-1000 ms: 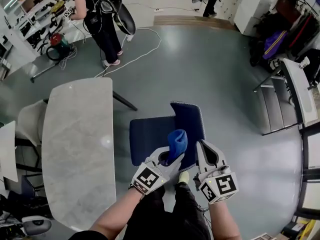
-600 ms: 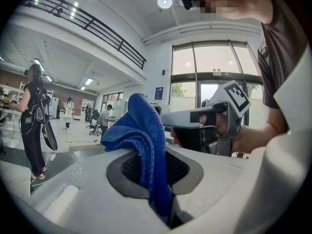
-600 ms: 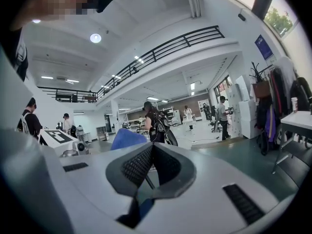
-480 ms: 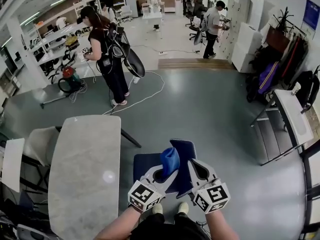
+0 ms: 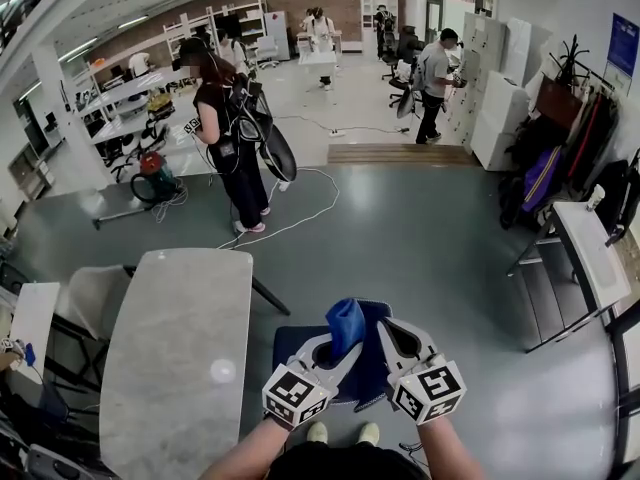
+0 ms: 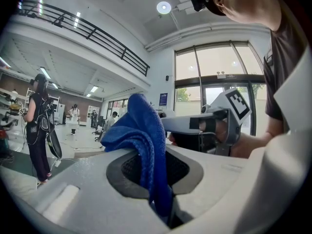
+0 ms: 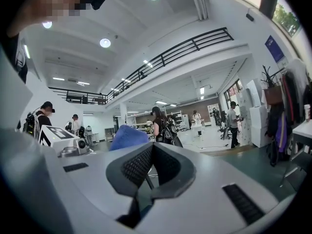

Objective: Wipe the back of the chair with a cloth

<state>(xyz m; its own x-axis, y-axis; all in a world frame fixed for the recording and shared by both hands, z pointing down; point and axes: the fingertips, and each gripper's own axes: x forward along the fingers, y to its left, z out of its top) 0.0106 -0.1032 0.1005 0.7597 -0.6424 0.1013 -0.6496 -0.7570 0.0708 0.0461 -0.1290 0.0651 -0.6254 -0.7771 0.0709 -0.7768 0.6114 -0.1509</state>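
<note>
1. Well, the left tool is clamped on a blue cloth, which bunches up above its jaws, over the navy chair.
2. The right tool sits just beside it, jaws pressed together and empty.
3. The chair stands on a grey floor, beside a pale marble desk.
4. Further off, a person with a backpack stands near a white cable trailing across the floor, and another person stands at the hall's far end.

head view steeply down from above; gripper views close, level along their jaws; the cloth common to all
</note>
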